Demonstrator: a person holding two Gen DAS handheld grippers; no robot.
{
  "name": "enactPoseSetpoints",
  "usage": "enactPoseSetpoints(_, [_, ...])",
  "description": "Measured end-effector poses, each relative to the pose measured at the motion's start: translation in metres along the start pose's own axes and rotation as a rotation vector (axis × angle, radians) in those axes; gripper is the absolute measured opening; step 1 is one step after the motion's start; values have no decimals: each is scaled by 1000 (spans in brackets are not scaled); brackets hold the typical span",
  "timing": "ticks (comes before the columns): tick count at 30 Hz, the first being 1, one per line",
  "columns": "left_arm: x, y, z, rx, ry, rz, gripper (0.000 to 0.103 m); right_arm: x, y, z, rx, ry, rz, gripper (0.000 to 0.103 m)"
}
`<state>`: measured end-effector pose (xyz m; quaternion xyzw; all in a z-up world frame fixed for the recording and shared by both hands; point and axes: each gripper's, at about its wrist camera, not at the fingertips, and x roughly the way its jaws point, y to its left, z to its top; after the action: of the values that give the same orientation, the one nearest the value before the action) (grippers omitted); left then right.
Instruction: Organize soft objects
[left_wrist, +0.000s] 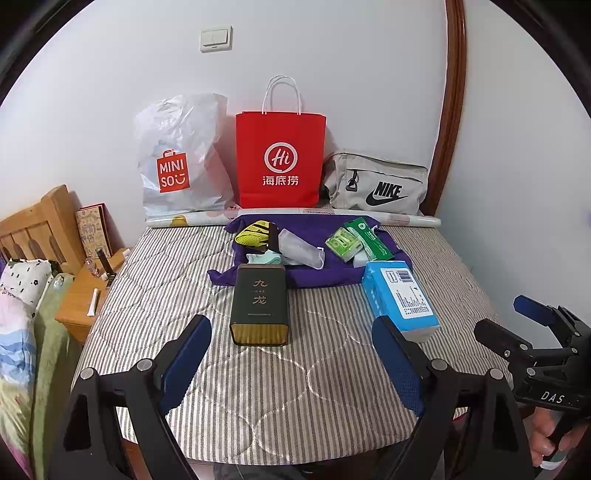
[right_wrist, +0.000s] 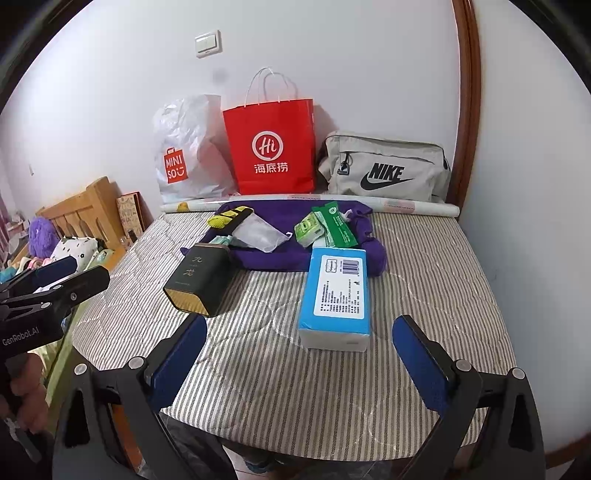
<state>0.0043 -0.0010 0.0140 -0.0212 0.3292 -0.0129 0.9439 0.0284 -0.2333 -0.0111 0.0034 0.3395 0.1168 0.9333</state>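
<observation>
Both grippers stand wide open and empty above the near edge of the striped mattress (left_wrist: 314, 387), touching nothing. Left gripper (left_wrist: 291, 358) faces the dark tea tin (left_wrist: 259, 304) lying just ahead between its fingers; right gripper (right_wrist: 299, 354) faces the blue tissue pack (right_wrist: 336, 295) likewise. Beyond both, the purple cloth (left_wrist: 317, 275) holds small soft items: yellow-green pouch (left_wrist: 255, 233), clear pouch (left_wrist: 301, 253), green wipes packs (left_wrist: 360, 242). Farthest, three open-topped bags line the wall, judged as sorting destinations: white Miniso bag (left_wrist: 181, 158), red paper bag (left_wrist: 280, 162), grey Nike bag (left_wrist: 376, 184).

Both wrist views near, facing wall across shared striped mattress (left_wrist: 295, 369)
</observation>
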Motion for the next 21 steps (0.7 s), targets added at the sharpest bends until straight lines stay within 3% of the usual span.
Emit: enactPoseSetpoints(21, [1,-1,-1,-1,1,-2,88,-3,-3,0,10,-6,-3,100])
